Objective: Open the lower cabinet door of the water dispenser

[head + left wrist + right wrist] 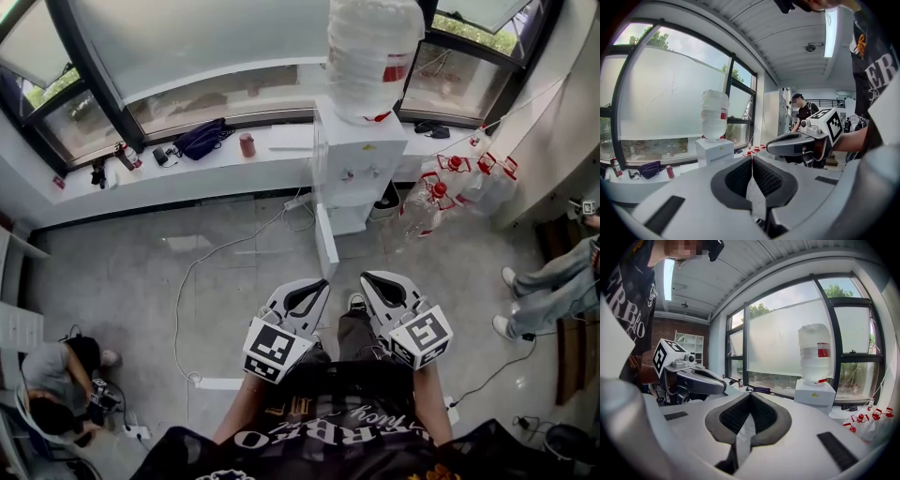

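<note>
White water dispenser (361, 155); clear bottle (370, 47), red label (397, 67); grey floor (141, 281); purple bag (202, 138); red can (247, 144).

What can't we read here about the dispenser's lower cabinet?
Cabinet interior: head view, steep angle; the water dispenser itself covers it.
Lower cabinet door: head view, edge-on only, handle unseen.
Dispenser's lower half: gripper views, behind the left gripper and right gripper bodies.
Water bottle top: head view, cut by upper edge.

I log: white window ledge (267, 169); dark-framed frosted windows (187, 47) directly above it; grey concrete floor (122, 272) below it; ceiling strip light (829, 33) overhead, back from it.
</note>
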